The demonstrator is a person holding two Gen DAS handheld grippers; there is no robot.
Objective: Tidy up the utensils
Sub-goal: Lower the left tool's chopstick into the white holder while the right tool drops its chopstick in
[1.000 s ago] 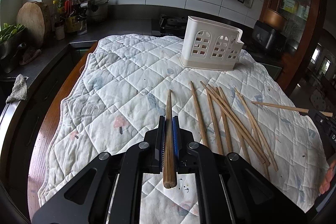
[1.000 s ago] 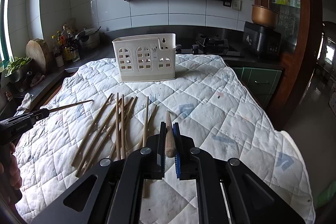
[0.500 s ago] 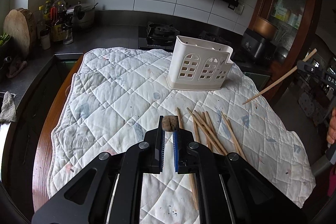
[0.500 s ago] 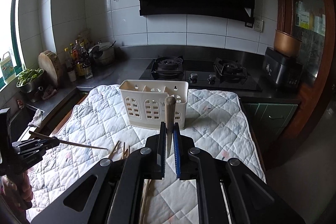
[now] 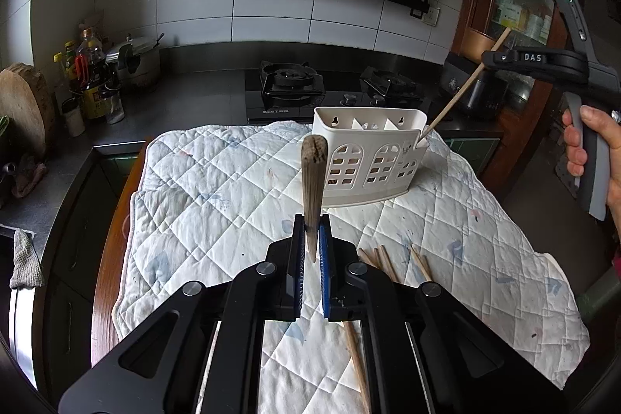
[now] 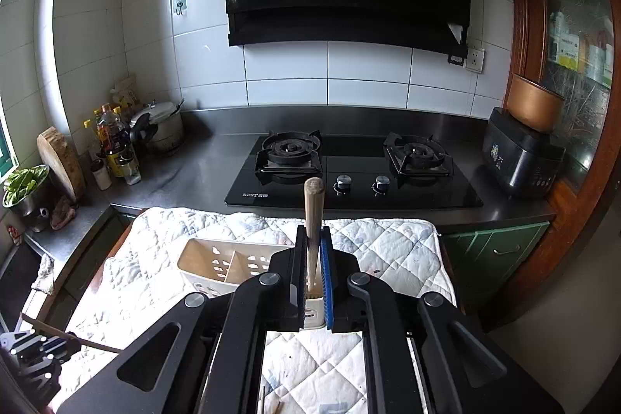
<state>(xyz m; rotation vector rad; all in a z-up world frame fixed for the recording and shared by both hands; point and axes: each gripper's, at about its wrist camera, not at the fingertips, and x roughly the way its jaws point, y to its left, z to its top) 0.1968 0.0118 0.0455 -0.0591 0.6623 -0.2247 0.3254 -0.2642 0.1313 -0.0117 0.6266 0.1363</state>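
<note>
My left gripper (image 5: 310,231) is shut on a dark wooden chopstick (image 5: 313,177), held upright above the quilted mat (image 5: 217,204). A white slotted utensil holder (image 5: 368,158) stands at the mat's far side. My right gripper (image 6: 312,258) is shut on a pale chopstick (image 6: 313,216), its lower tip inside the right end compartment of the holder (image 6: 217,262). In the left wrist view the right gripper (image 5: 485,59) shows at upper right with its chopstick (image 5: 462,96) slanting down into the holder. Several loose chopsticks (image 5: 388,262) lie on the mat near me.
A black gas stove (image 6: 349,169) sits on the steel counter behind the mat. Bottles and a pot (image 6: 128,142) stand at far left, with a round cutting board (image 6: 62,161). A dark appliance (image 6: 520,158) stands at right. The left gripper shows at lower left (image 6: 35,352).
Both grippers rose from the mat and tilted their chopsticks upright. The right one moved over the holder and lowered its chopstick tip into the end compartment.
</note>
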